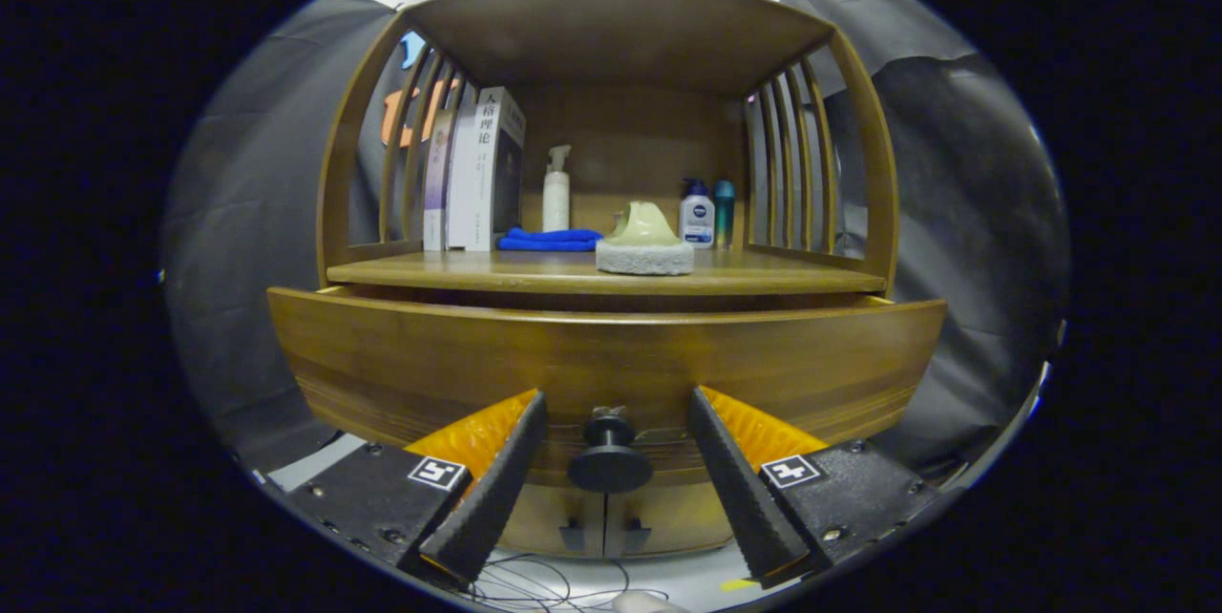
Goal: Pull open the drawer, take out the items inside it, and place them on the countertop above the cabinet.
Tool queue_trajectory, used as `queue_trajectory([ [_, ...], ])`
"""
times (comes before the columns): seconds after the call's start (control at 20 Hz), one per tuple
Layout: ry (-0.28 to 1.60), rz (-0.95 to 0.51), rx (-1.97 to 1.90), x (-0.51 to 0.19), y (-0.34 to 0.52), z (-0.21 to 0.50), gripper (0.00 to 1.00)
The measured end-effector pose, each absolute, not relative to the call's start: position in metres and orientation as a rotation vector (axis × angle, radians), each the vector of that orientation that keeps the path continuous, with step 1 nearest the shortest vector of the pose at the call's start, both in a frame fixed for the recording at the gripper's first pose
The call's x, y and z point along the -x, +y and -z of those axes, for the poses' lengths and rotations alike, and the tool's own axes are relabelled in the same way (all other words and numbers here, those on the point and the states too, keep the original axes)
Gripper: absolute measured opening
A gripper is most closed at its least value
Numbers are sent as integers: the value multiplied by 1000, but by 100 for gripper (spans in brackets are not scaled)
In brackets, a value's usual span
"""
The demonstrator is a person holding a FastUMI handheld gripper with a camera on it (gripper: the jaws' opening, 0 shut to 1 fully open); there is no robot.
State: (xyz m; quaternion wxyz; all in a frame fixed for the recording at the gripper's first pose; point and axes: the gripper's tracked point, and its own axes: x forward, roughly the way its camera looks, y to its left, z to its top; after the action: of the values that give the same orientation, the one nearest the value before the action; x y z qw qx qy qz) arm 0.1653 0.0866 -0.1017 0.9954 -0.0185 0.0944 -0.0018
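Observation:
A wooden cabinet stands just ahead of me. Its drawer front (611, 360) spans the width and sits pulled out a little from under the countertop (535, 274). A dark round knob (610, 460) juts from the drawer front, between my two fingers. My gripper (616, 412) is open, its fingers either side of the knob and not touching it. The drawer's inside is hidden from here. On the countertop rest a pale green piece on a grey sponge (644, 245) and a folded blue cloth (549, 239).
Books (482, 169) stand at the shelf's left, a white pump bottle (556, 190) behind the cloth, and two small bottles (706, 212) at the right. Slatted wooden sides and a top board (621, 31) enclose the shelf. Loose cables (535, 584) lie below the drawer.

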Motion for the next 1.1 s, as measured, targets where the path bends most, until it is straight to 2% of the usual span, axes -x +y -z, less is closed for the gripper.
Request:
queue_trajectory([
  [0.7,178,-1,62,-220,87,103,98],
  [1.1,202,-8,45,-222,86,104,98],
])
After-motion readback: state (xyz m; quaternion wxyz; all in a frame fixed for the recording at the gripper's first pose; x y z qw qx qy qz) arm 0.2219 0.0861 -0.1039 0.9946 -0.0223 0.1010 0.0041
